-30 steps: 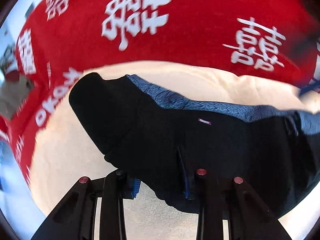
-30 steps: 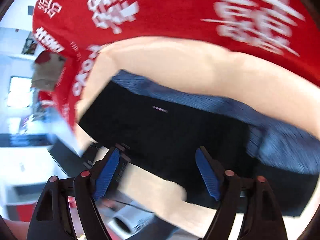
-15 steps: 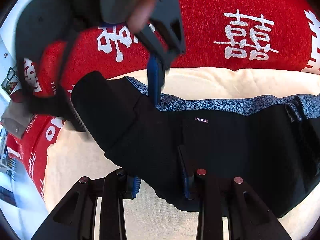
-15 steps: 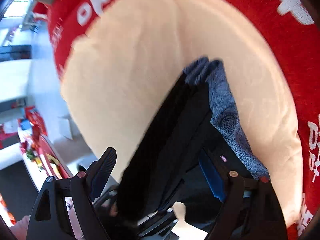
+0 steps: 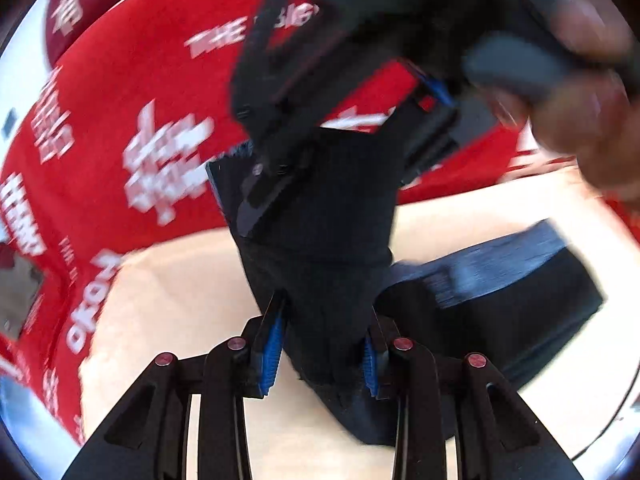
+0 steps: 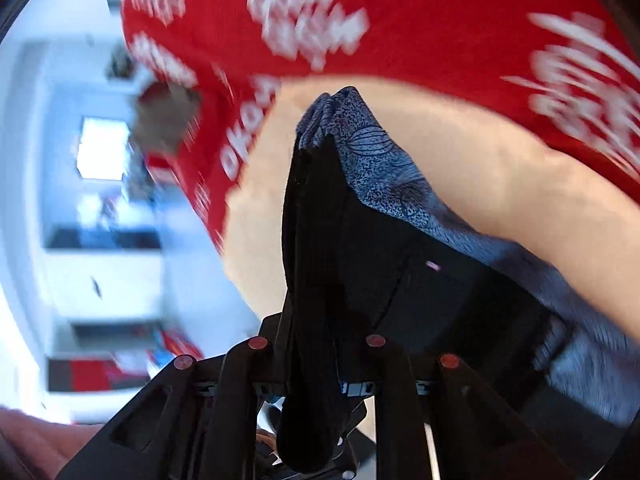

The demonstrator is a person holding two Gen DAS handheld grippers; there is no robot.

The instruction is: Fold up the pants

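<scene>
Between the left gripper [image 5: 322, 350] pads hang clamped black pants [image 5: 336, 248]; beyond, the right gripper [image 6: 316, 344] (angled downward) is closing on them.

Red cloth, cream pad, pale room

A red cloth [image 6: 440, 60] with white characters lies under a cream pad [image 6: 500, 184]; beyond its left edge, blurred white walls [image 6: 48, 160] and a bright window [image 6: 102, 148].

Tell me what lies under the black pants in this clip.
Under the black pants lies a cream cloth, and beyond its edge a red cloth with white lettering. What the red cloth rests on is covered, and so is the cream cloth right beneath the pants.
</scene>
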